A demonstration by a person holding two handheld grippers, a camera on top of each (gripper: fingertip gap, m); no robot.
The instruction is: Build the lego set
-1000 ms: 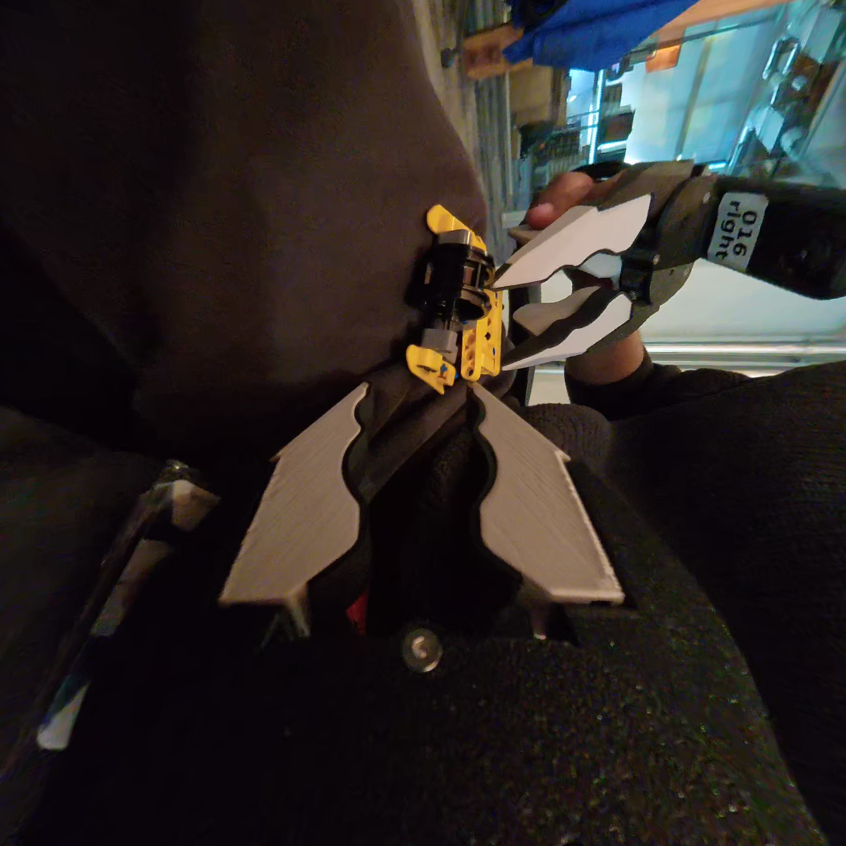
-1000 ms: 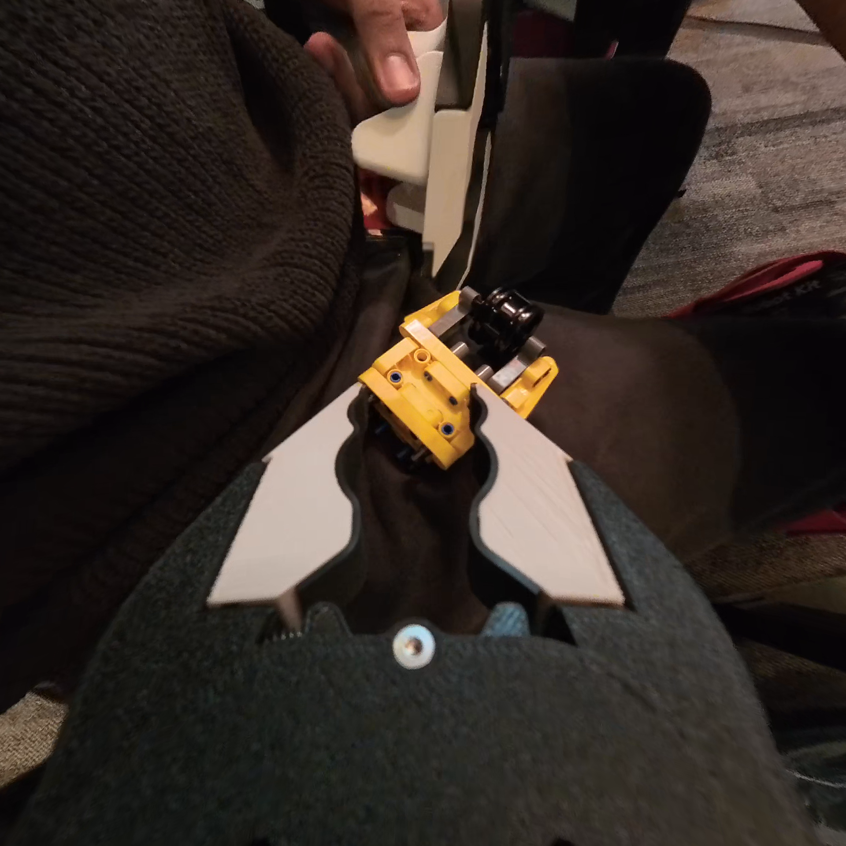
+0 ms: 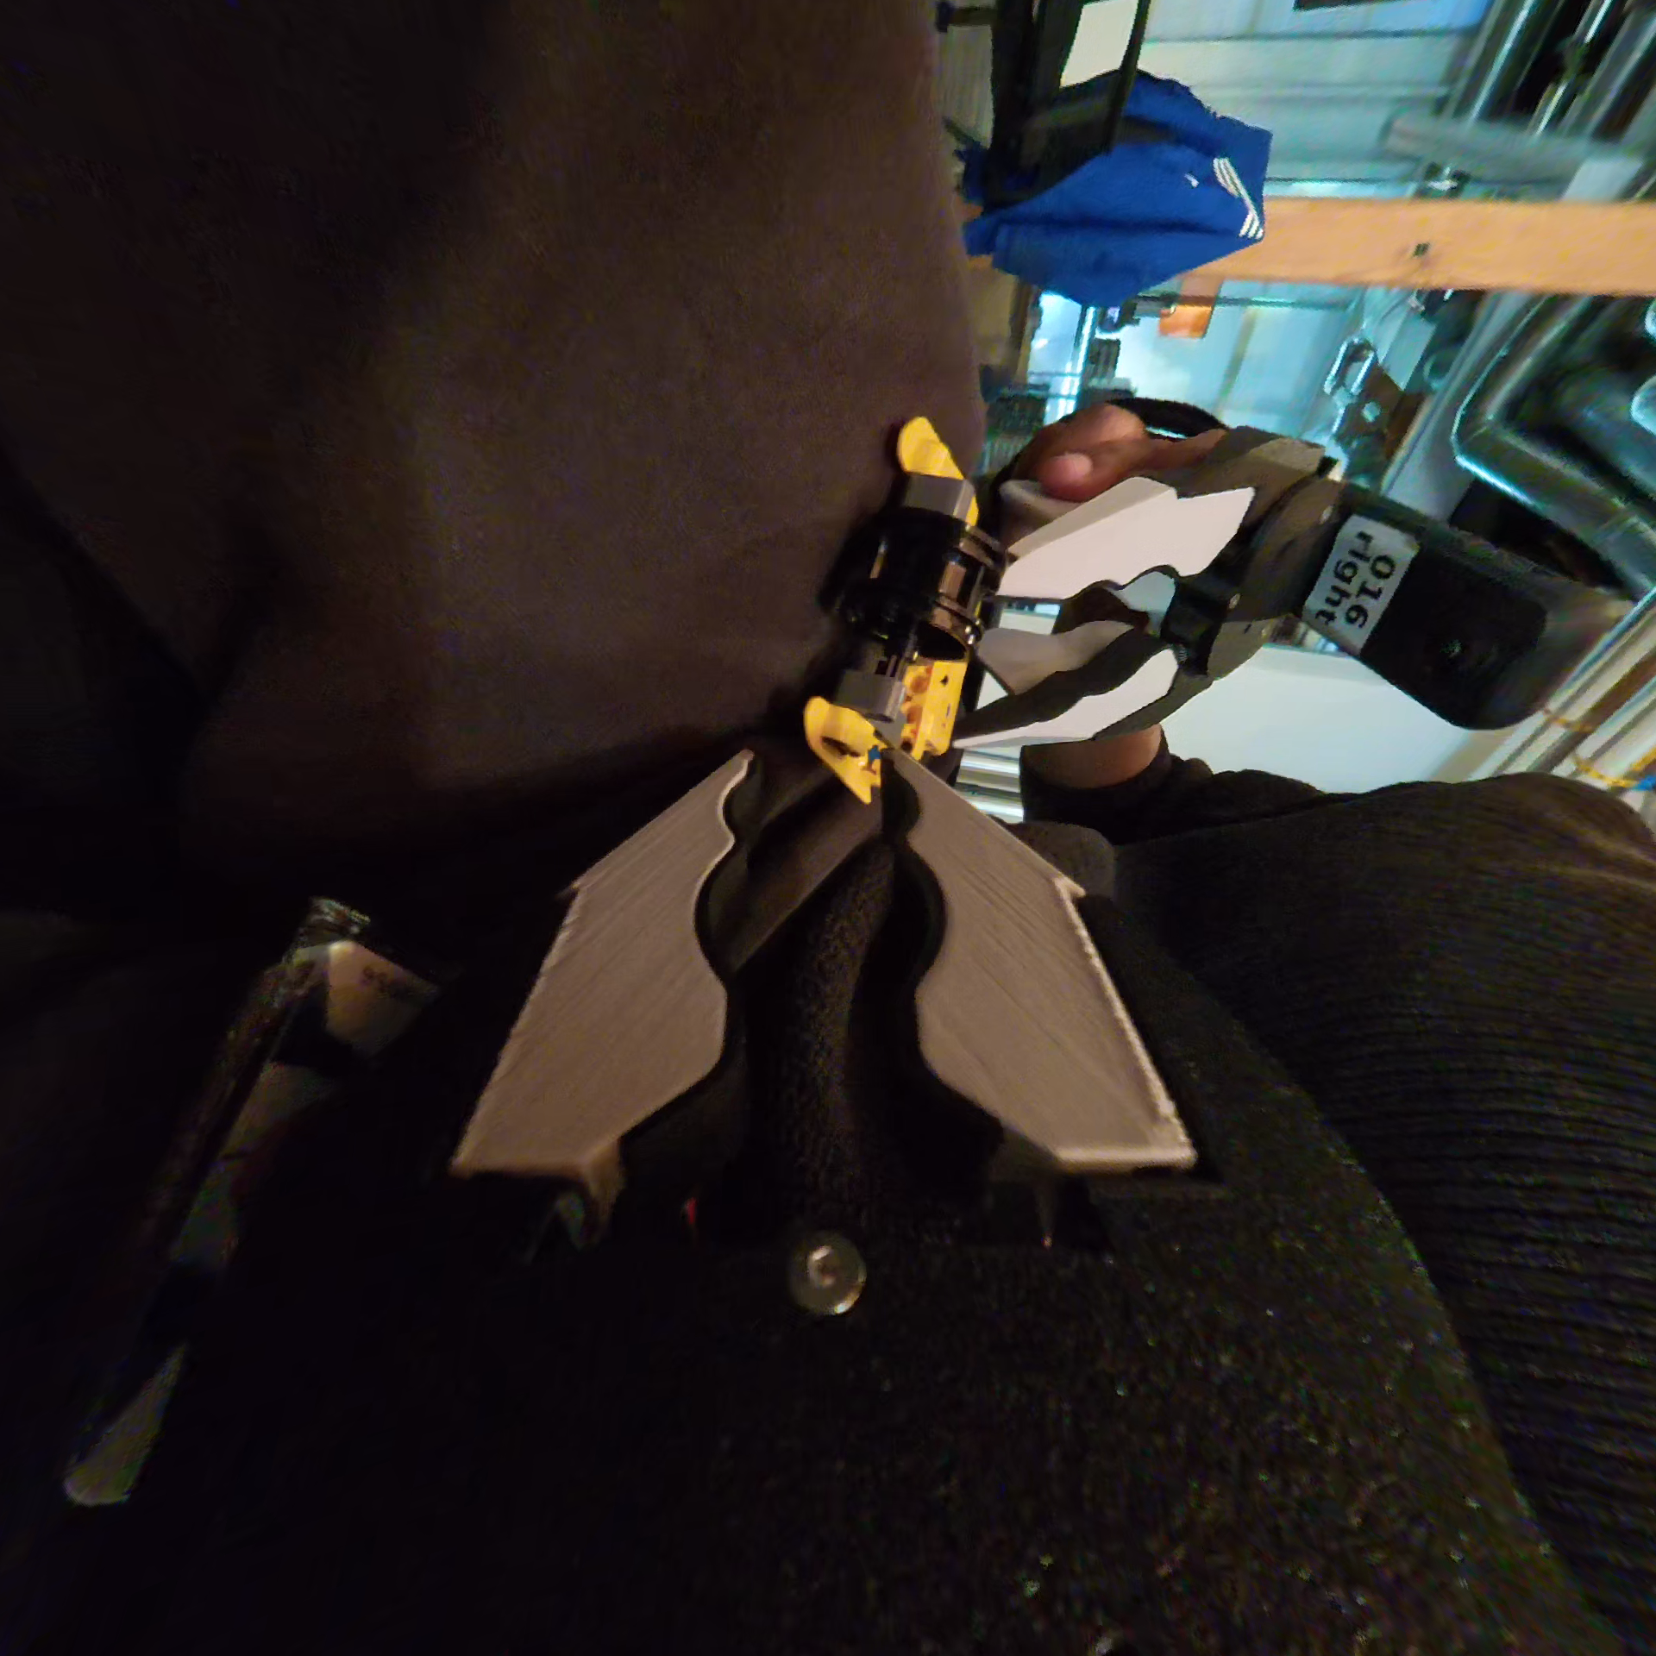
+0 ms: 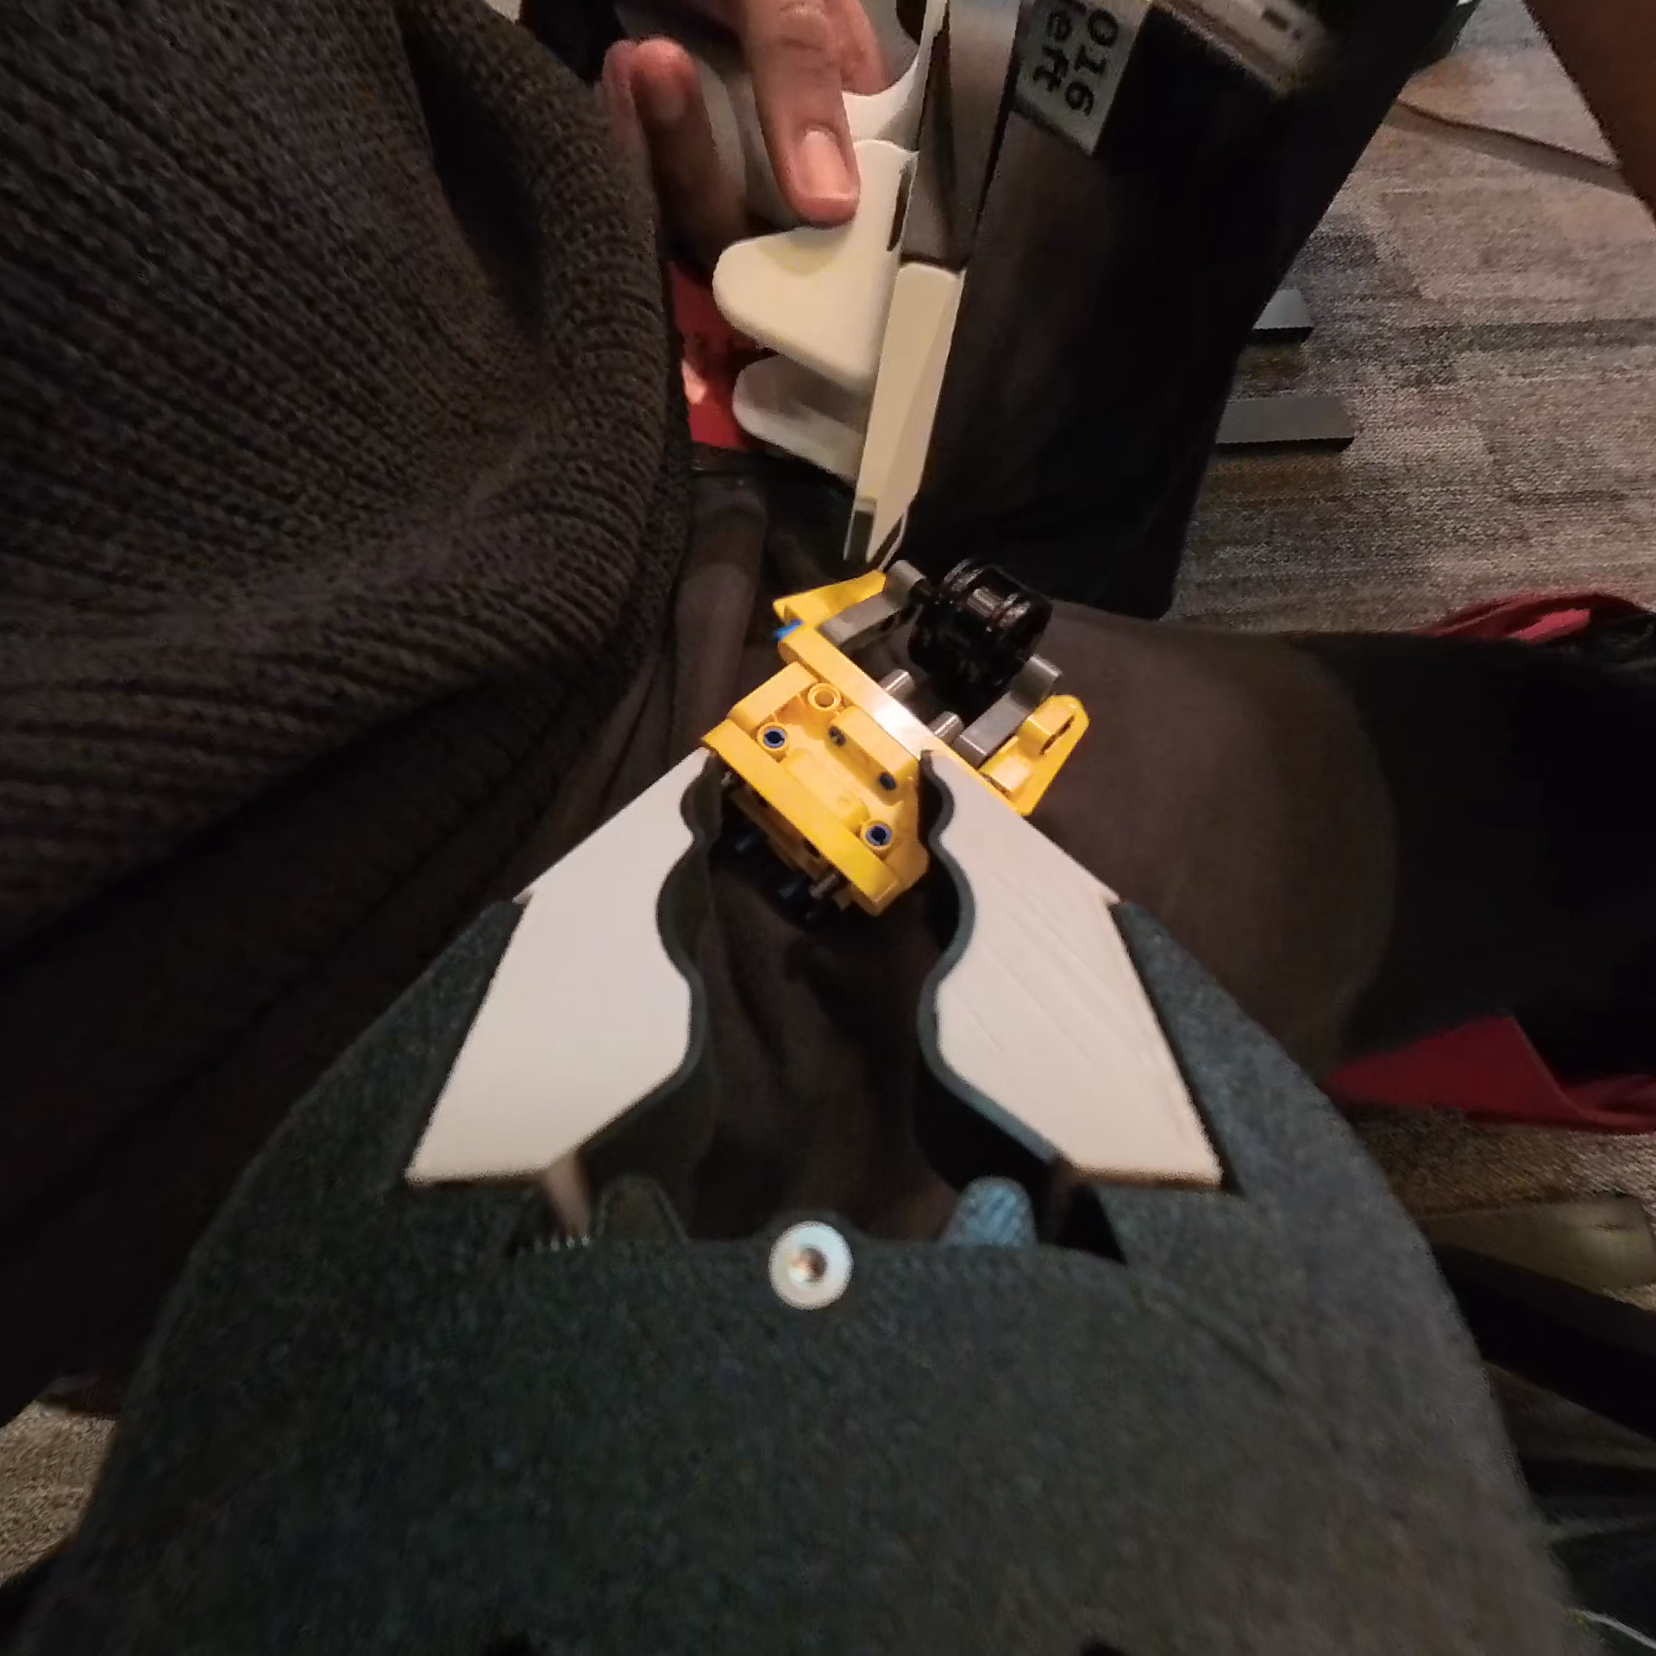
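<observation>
A small brick-built assembly (image 4: 833,780) — glossy yellow plastic plates, grey beams, a black ribbed wheel — sits clamped at its yellow end between the ridged grey fingertips of the right gripper (image 4: 815,771). The left gripper (image 3: 820,771), jaws parted, apparently just touches the assembly's other yellow tip — over dark knitted fabric (image 4: 269,403).

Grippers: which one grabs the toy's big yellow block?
The right gripper: the block sits between its fingers; the left gripper only reaches the thin end of the toy.
</observation>
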